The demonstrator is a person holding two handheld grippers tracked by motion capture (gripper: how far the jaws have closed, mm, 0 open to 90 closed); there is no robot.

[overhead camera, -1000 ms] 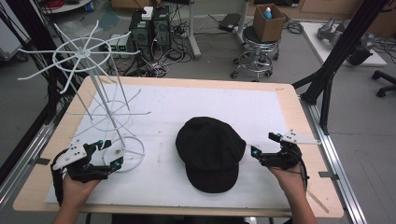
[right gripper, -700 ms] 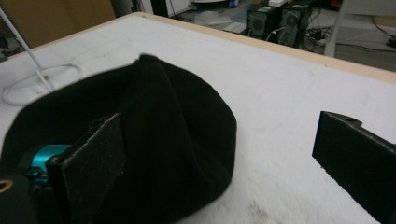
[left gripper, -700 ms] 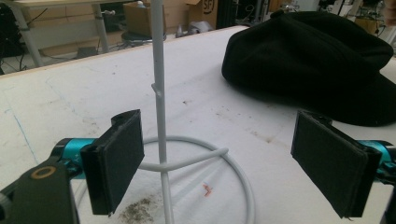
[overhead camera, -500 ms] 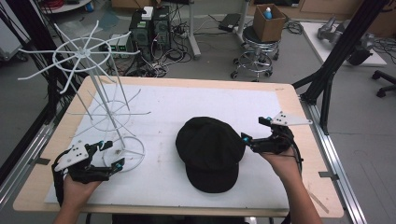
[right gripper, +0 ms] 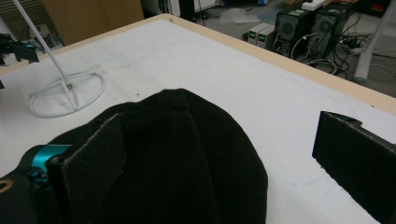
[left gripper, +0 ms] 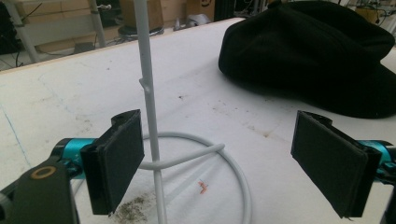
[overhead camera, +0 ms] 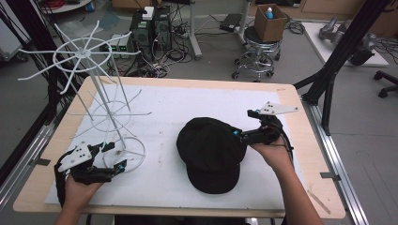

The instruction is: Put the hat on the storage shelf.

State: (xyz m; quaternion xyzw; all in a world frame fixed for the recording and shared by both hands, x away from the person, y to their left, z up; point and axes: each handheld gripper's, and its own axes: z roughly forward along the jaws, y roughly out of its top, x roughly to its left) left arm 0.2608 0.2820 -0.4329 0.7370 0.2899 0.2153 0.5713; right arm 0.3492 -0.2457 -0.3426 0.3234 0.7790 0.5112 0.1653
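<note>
A black cap [overhead camera: 211,150] lies on the white mat [overhead camera: 187,108], brim toward the table's front edge. A white wire rack [overhead camera: 101,108] with a ring base and spoked top stands at the left. My left gripper [overhead camera: 115,155] is open at the ring base. In the left gripper view its jaws [left gripper: 219,140] stand wide apart with the rack's pole [left gripper: 148,93] just inside the left pad [left gripper: 119,158]. My right gripper [overhead camera: 244,123] is open at the cap's right rear edge. Seen from the right gripper [right gripper: 219,140], the left pad [right gripper: 93,154] hangs over the cap [right gripper: 187,112].
The mat covers a wooden table [overhead camera: 300,136]. Beyond the far edge are computer towers [overhead camera: 150,26] with cables, and a stool [overhead camera: 258,61] carrying a cardboard box. Black frame struts [overhead camera: 338,65] rise at the right. Bare mat lies between rack and cap.
My right gripper has moved left and away from the front edge, from the table's right side to the cap's right rear edge. The left gripper has barely shifted at the rack base.
</note>
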